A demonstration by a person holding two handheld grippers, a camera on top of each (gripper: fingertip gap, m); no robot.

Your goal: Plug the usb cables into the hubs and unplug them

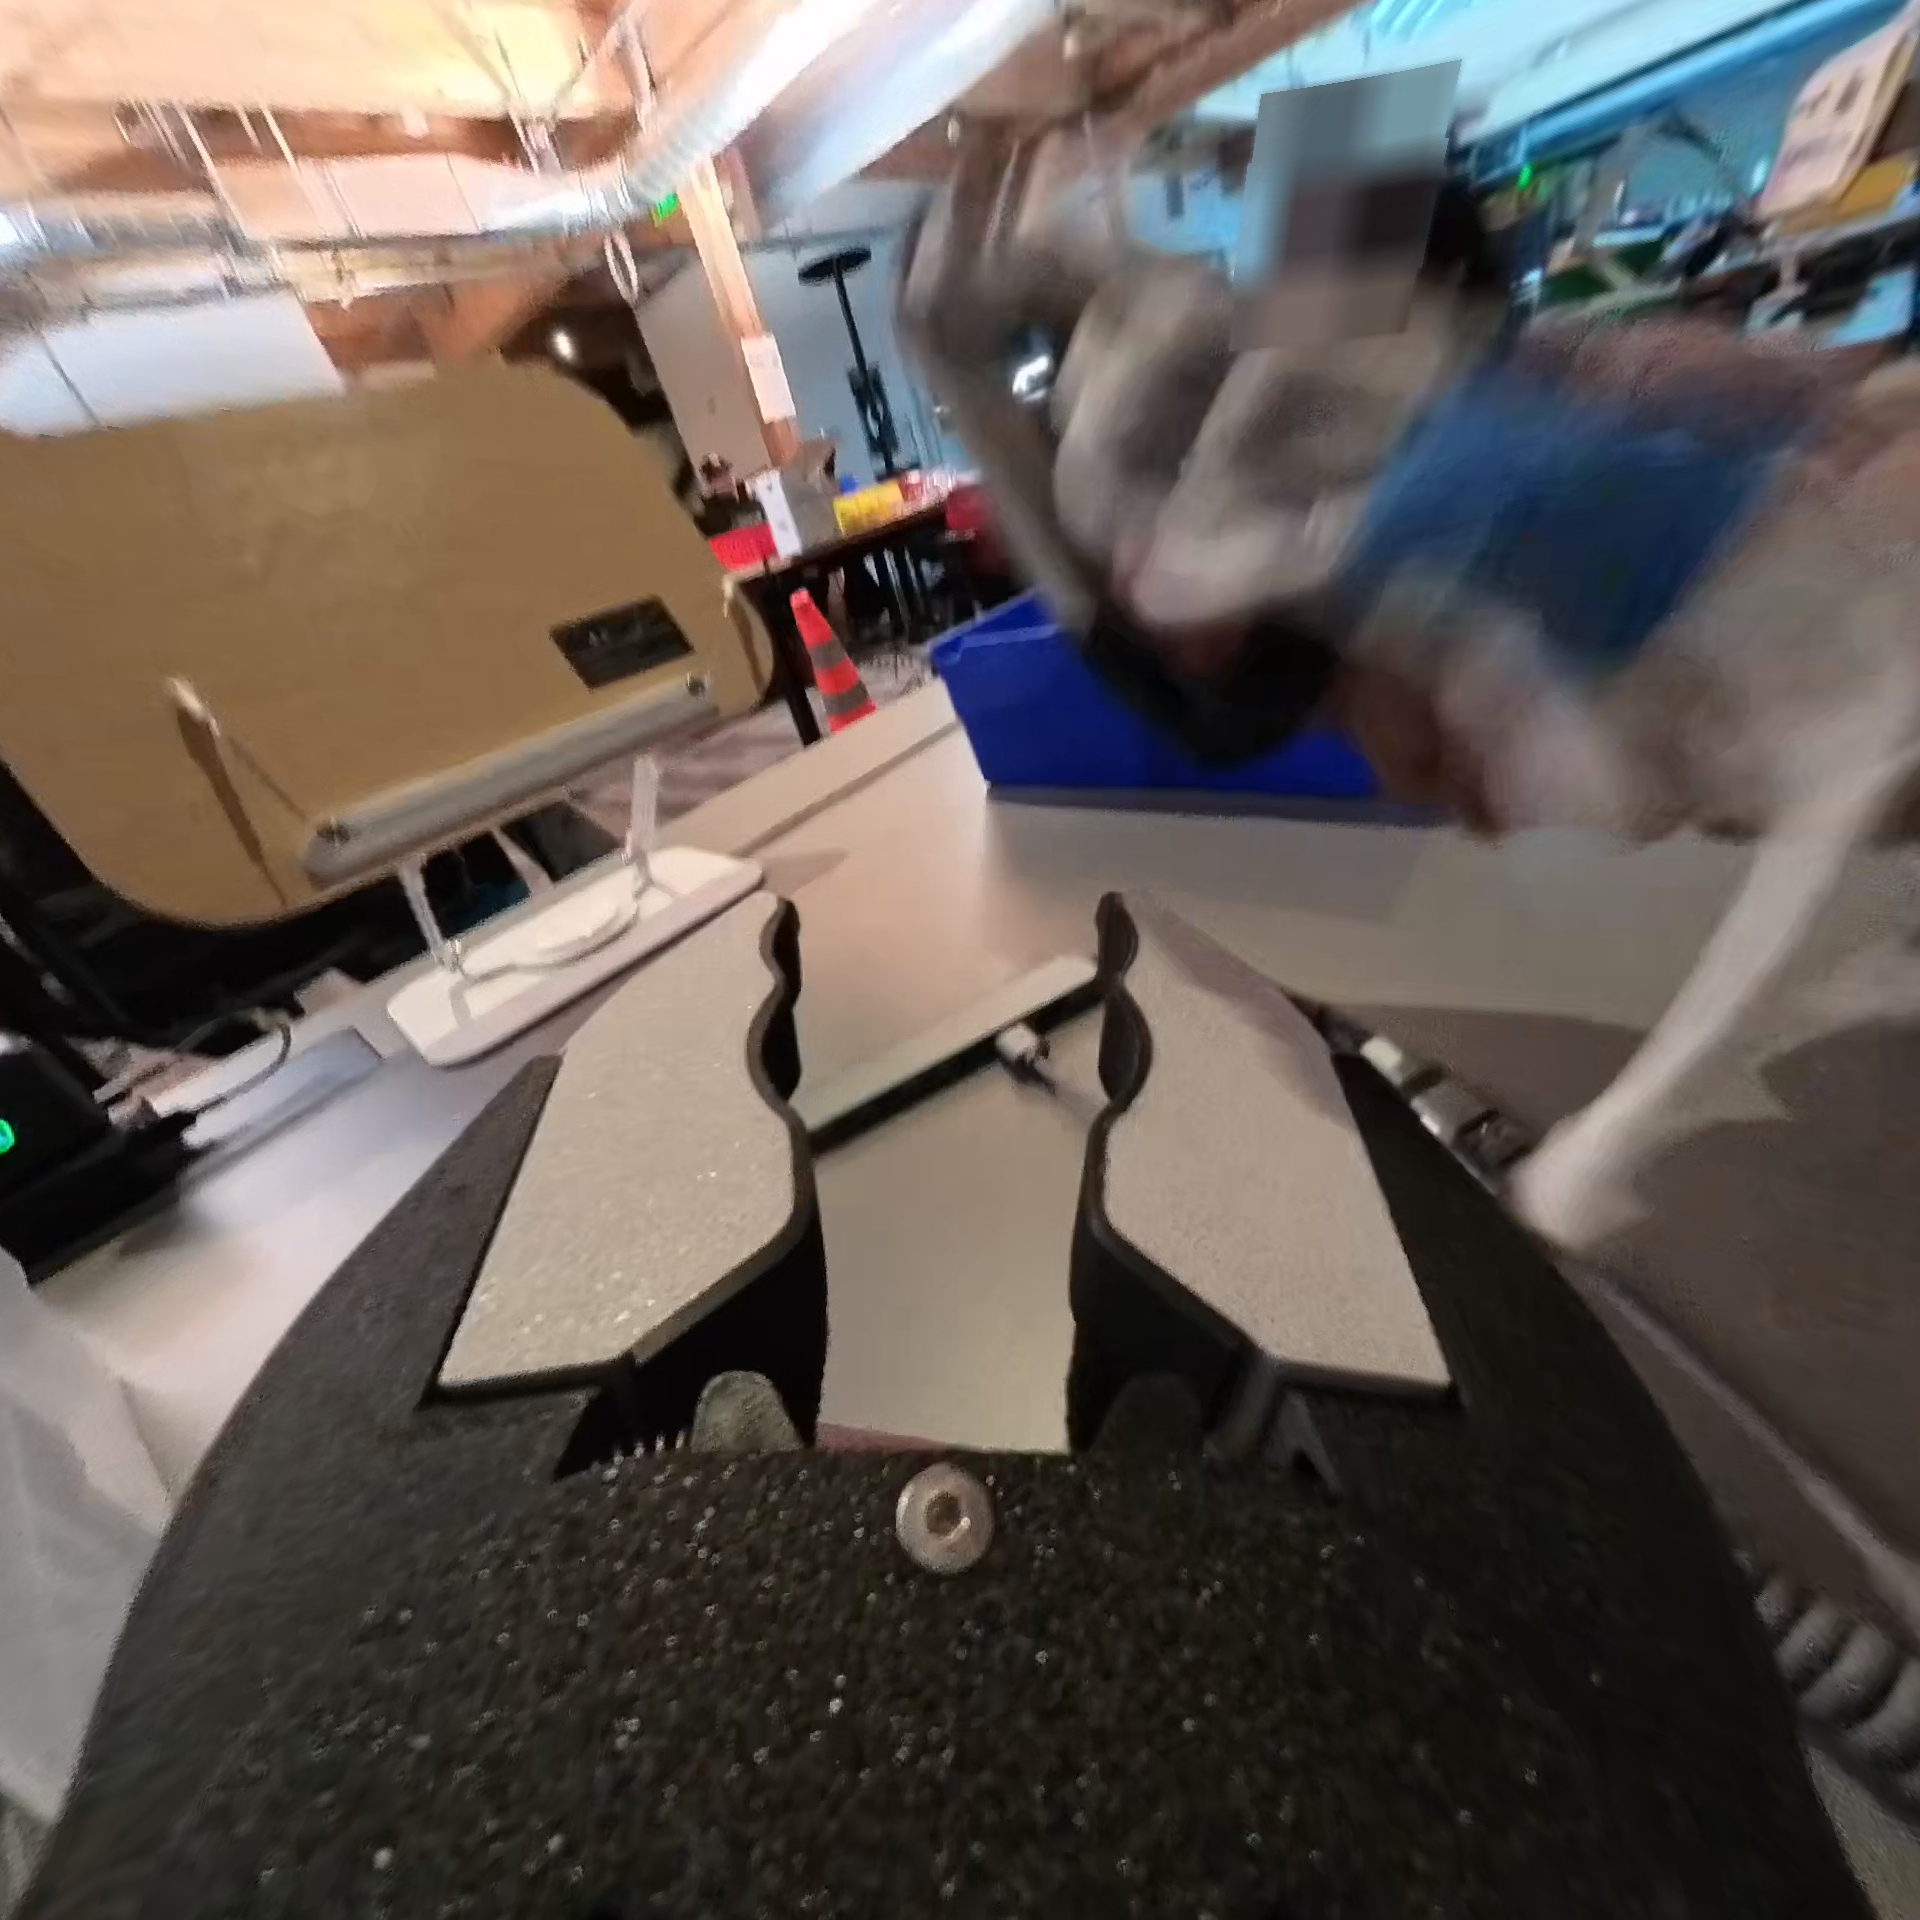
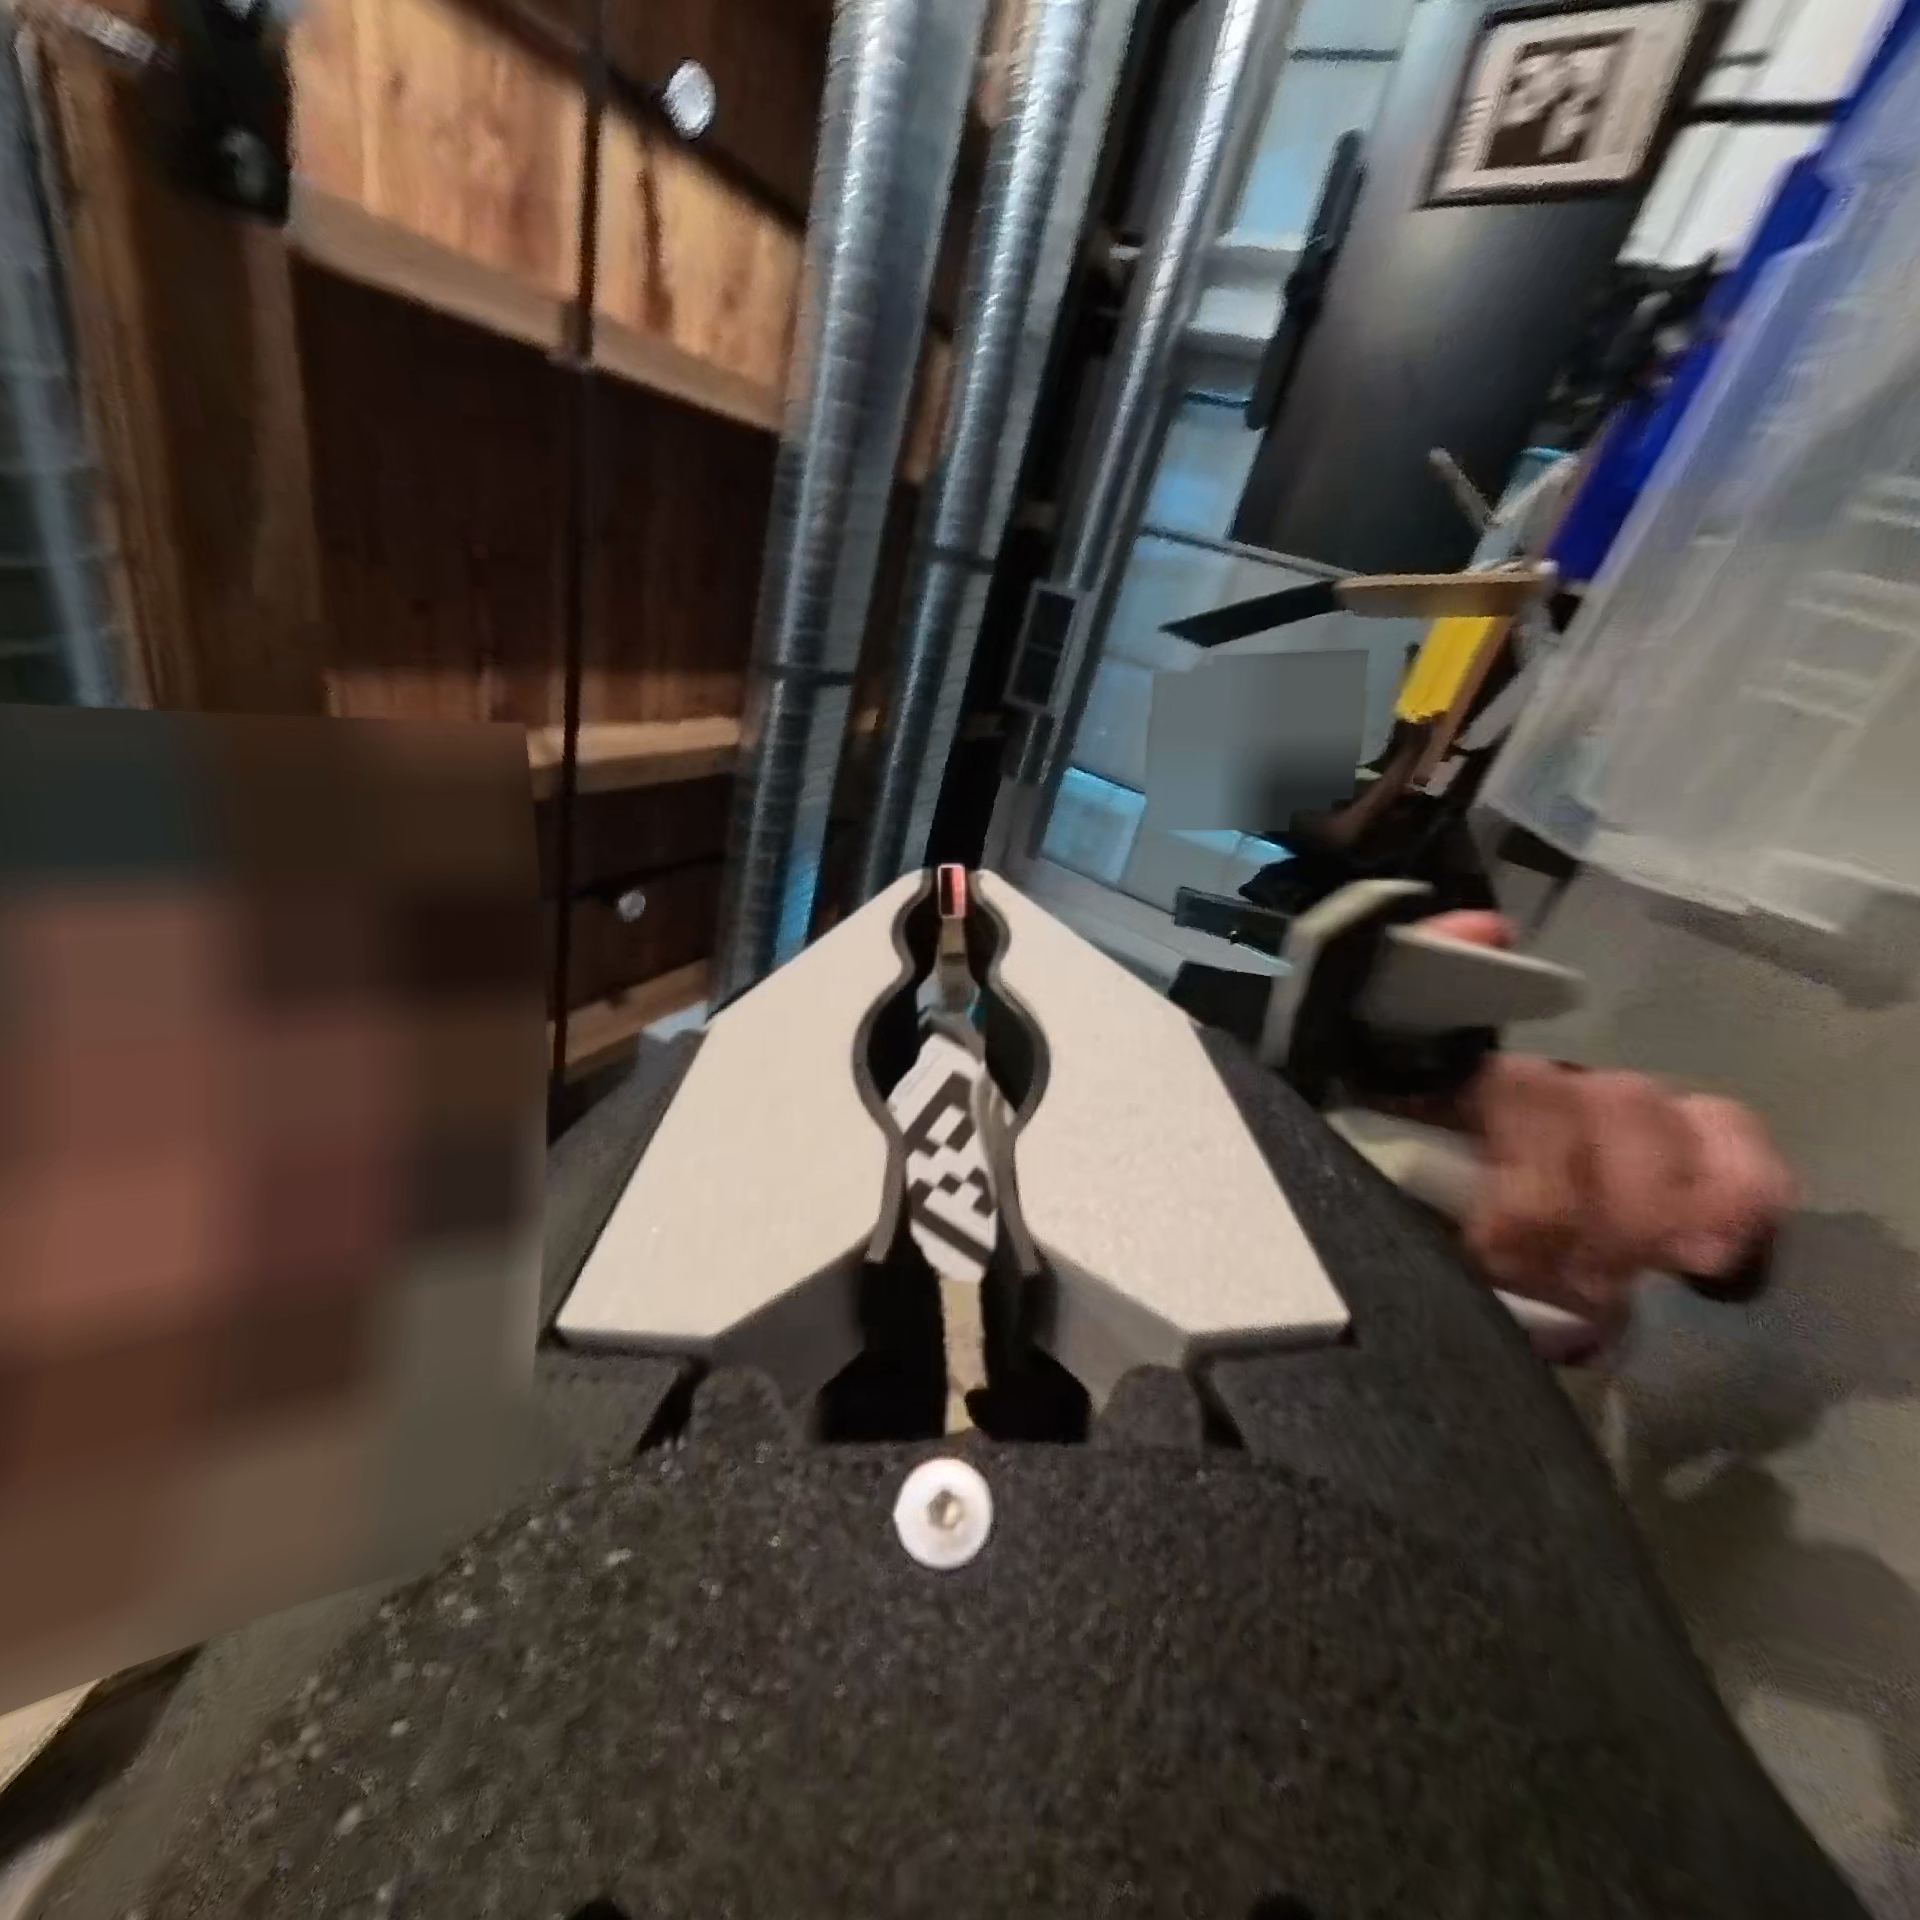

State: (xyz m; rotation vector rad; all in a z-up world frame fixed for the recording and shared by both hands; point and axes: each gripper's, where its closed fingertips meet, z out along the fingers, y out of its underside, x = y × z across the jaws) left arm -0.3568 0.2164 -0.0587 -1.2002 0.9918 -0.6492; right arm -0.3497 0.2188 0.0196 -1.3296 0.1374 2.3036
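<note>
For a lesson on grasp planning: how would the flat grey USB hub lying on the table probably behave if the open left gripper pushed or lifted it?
The USB hub is a thin, flat slab, so it probably stays stiff and slides on the smooth table rather than tipping or rolling. It looks light, so the cable plugged into its side may tug or swivel it. Its low profile may make it hard for the left gripper to pinch.

Both grippers: black grainy bodies, one silver screw [image 1: 942, 1530] centred on each. Left gripper [image 1: 948, 940] and right gripper [image 2: 951, 883] both have flat grey fingers [image 1: 644, 1174] with wavy, black-lined inner edges.
</note>
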